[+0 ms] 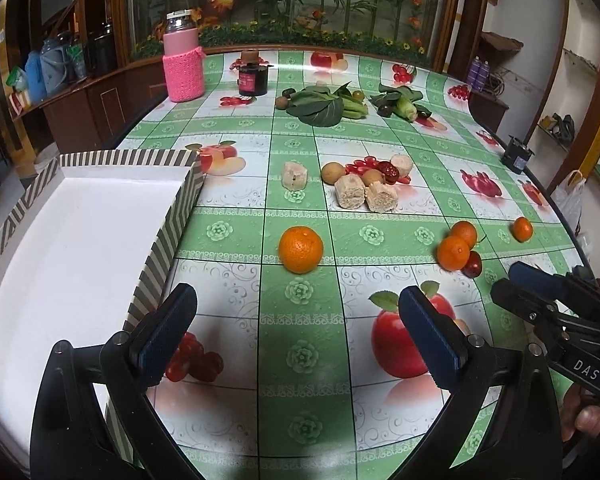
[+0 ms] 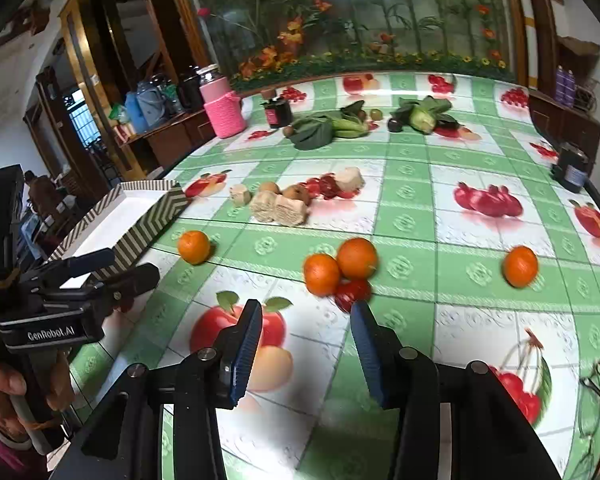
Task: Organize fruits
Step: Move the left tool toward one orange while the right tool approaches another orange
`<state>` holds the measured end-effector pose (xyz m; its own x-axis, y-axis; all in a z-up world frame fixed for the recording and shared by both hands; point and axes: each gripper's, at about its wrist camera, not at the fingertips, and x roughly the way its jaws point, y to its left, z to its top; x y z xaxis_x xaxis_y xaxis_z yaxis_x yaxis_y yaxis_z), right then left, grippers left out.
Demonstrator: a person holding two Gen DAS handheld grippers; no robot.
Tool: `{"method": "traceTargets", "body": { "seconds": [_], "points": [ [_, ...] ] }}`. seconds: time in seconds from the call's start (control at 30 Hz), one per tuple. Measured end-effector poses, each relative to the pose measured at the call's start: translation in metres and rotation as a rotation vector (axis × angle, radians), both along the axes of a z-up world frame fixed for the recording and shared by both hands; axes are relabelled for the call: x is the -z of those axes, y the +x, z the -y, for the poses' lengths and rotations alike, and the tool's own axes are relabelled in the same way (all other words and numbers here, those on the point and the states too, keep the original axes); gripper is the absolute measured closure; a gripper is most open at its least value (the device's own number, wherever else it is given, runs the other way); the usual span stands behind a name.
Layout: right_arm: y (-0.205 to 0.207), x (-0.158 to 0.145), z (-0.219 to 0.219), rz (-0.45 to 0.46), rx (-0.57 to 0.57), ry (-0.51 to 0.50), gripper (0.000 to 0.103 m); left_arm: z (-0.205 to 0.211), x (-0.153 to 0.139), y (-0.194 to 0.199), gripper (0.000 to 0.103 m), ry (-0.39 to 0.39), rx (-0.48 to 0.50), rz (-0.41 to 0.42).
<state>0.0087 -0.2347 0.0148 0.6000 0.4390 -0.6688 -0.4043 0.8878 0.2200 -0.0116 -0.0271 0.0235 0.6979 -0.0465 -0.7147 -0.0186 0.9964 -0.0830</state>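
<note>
Green-and-white checked oilcloth printed with fruit covers the table (image 1: 300, 360), the largest surface in both views. At its left edge stands a striped cardboard box (image 1: 168, 240) with a white interior, nothing visible inside it. Relative to this box, four oranges lie on the cloth: a lone orange (image 1: 301, 249) just beside the box's right wall, a touching pair of oranges (image 2: 340, 266) well to the right with a small red fruit (image 2: 352, 292) against them, and a fourth orange (image 2: 520, 266) farther right still. Beyond the box, toward the table's middle, lie beige cut chunks (image 1: 364, 194) with brown round fruits (image 1: 333, 172); leafy greens (image 1: 324, 106) and a pink knitted-sleeve jar (image 1: 182, 60) stand near the far edge. The left gripper (image 1: 296, 304) hangs over the cloth next to the box's near corner, jaws spread wide and holding nothing, the lone orange ahead of its tips. The right gripper (image 2: 306, 316) is likewise parted and unloaded, the red fruit and orange pair directly ahead of its fingertips.
</note>
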Motion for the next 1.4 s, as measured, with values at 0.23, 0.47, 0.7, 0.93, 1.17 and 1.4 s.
{"method": "traceTargets", "body": {
  "seconds": [0.23,0.47,0.7,0.93,1.17,1.4],
  "points": [
    [0.02,0.004,-0.016,-0.026,-0.044,-0.011,0.059,-0.004,0.001,0.001,0.001,-0.008,-0.002,-0.006],
    [0.037,0.01,-0.024,-0.063,-0.07,0.039,0.059,-0.013,0.001,0.002,0.001,0.002,-0.025,-0.01],
    [0.022,0.004,-0.023,-0.046,-0.091,0.015,0.059,-0.015,0.005,0.006,0.001,0.005,-0.033,-0.025],
    [0.027,0.009,-0.029,-0.046,-0.097,-0.029,0.059,-0.01,0.007,0.011,0.001,0.02,-0.028,-0.034],
    [0.04,0.015,-0.043,-0.045,-0.1,-0.105,0.059,-0.01,0.006,0.018,0.001,0.03,-0.032,-0.028],
    [0.045,0.023,-0.045,-0.065,-0.106,-0.101,0.061,-0.008,0.009,0.029,0.001,0.051,-0.041,-0.044]
  ]
}}
